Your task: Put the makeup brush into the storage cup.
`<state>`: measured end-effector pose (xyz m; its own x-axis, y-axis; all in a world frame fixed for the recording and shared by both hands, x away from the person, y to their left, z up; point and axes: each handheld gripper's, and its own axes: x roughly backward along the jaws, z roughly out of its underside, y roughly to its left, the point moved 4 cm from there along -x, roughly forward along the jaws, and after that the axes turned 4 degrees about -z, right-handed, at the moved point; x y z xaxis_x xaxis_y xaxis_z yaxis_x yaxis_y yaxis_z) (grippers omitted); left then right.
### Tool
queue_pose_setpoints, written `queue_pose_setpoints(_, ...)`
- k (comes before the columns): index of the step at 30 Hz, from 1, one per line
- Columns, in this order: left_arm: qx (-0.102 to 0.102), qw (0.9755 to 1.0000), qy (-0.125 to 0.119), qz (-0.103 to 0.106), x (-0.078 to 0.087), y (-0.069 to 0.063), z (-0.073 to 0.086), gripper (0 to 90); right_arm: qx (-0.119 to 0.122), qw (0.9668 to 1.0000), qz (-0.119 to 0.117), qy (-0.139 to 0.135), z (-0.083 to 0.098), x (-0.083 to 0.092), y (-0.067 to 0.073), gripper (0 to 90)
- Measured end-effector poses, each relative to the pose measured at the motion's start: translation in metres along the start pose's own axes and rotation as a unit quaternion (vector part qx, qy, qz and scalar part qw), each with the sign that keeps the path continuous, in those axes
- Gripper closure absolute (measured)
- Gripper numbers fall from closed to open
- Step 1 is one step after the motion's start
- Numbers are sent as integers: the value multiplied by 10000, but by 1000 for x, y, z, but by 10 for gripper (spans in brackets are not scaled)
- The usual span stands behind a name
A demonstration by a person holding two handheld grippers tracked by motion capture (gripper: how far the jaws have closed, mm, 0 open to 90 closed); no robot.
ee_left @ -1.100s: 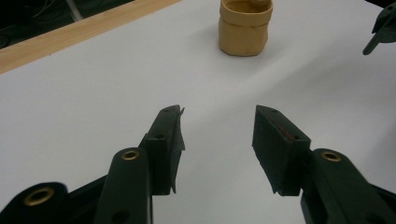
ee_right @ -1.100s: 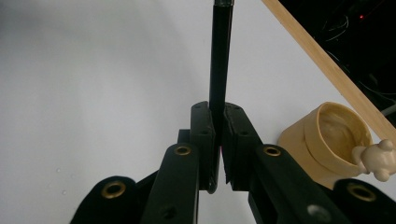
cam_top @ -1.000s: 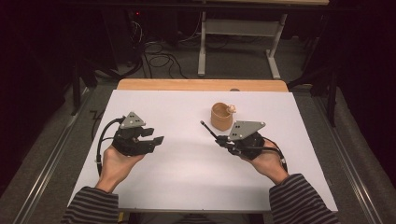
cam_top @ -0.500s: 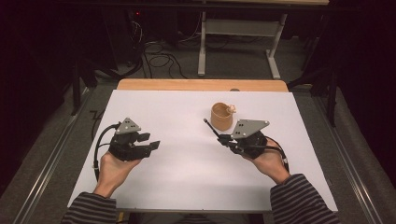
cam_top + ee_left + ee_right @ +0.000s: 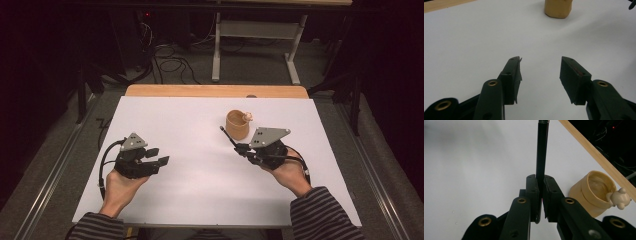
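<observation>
1. Your right gripper (image 5: 239,148) is clamped on a thin black pen (image 5: 541,152), which points up-left just beside the tan cup (image 5: 236,125).
2. Your left gripper (image 5: 540,75) hangs open and empty, well apart.
3. Next, probably: tip the pen into the cup, aiming clear of the rim figurine (image 5: 619,198).

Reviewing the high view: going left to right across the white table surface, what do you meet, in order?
Left gripper, jaws open with nothing between them → black pen clamped in the right gripper → tan cup with a small bear figure on its rim → right gripper's grey plate and the hand behind it.
</observation>
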<state>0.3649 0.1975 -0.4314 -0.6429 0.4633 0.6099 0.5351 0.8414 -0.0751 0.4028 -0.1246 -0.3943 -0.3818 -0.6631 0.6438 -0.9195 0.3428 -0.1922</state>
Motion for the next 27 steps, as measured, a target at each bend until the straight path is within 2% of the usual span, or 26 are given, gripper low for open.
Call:
queue_pose_setpoints(24, 109, 9999, -70, -14, -4, 1, 16, 490, -201, 9997, 55, -111, 3, 5, -8, 856)
queue_pose_setpoints(27, 214, 9997, -66, 88, -6, 6, 20, 485, -241, 9996, 62, -127, 4, 5, -9, 857)
